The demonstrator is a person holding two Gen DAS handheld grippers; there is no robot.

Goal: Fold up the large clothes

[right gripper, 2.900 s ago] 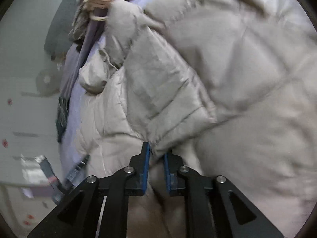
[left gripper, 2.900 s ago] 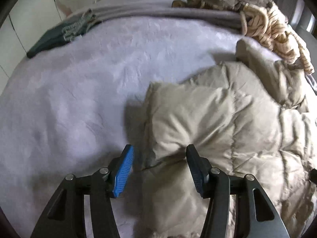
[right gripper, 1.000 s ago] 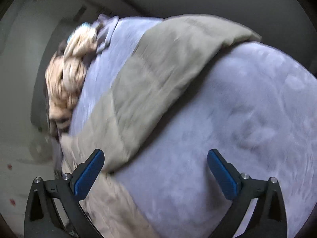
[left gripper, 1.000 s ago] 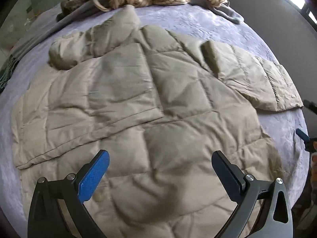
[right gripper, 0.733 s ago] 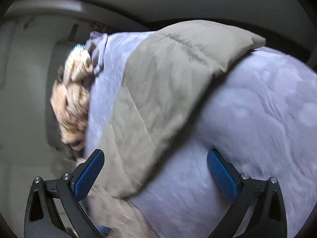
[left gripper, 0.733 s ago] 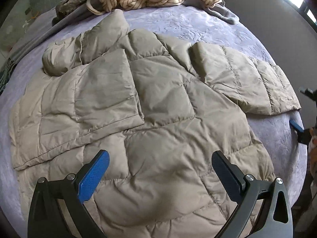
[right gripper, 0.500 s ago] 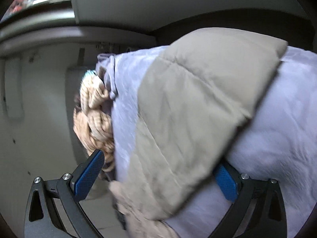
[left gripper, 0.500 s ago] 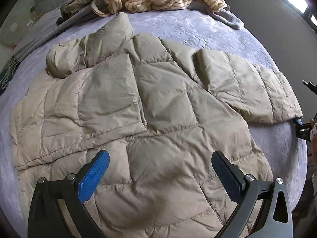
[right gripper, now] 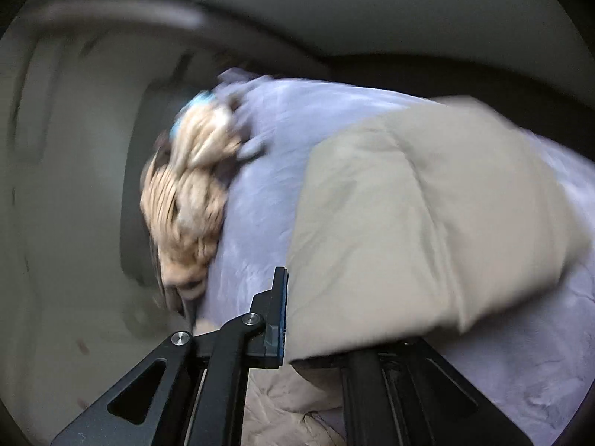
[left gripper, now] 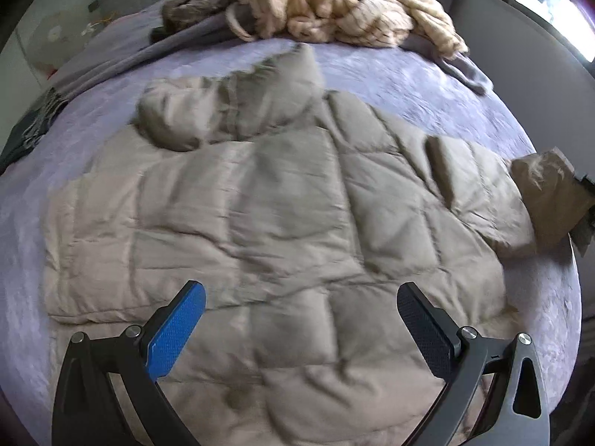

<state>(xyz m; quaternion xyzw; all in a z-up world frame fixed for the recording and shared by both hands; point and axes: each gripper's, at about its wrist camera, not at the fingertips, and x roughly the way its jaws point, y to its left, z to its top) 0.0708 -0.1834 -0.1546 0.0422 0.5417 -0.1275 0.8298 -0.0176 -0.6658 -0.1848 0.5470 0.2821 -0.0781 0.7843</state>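
Observation:
A beige quilted down jacket (left gripper: 282,204) lies spread on the lilac bedcover (left gripper: 427,85), hood toward the far side and its left sleeve folded over the body. My left gripper (left gripper: 299,293) hovers open over the jacket's lower body, nothing between its fingers. The jaws of my right gripper (right gripper: 295,297) are closing on the cuff of the jacket's right sleeve (right gripper: 427,223); the fabric sits pinched against the blue pad and covers the other finger. In the left wrist view that sleeve end (left gripper: 546,193) stands lifted off the bed at the right edge.
A heap of cream striped clothes (left gripper: 334,7) and brown and grey garments (left gripper: 193,3) lie along the far side of the bed. A dark folded item (left gripper: 22,137) sits at the far left. A grey wall panel (left gripper: 520,37) borders the bed on the right.
My right gripper went from wide open to clamped on the right sleeve's cuff and lifted it off the bed. The left gripper stayed open and pulled back over the jacket.

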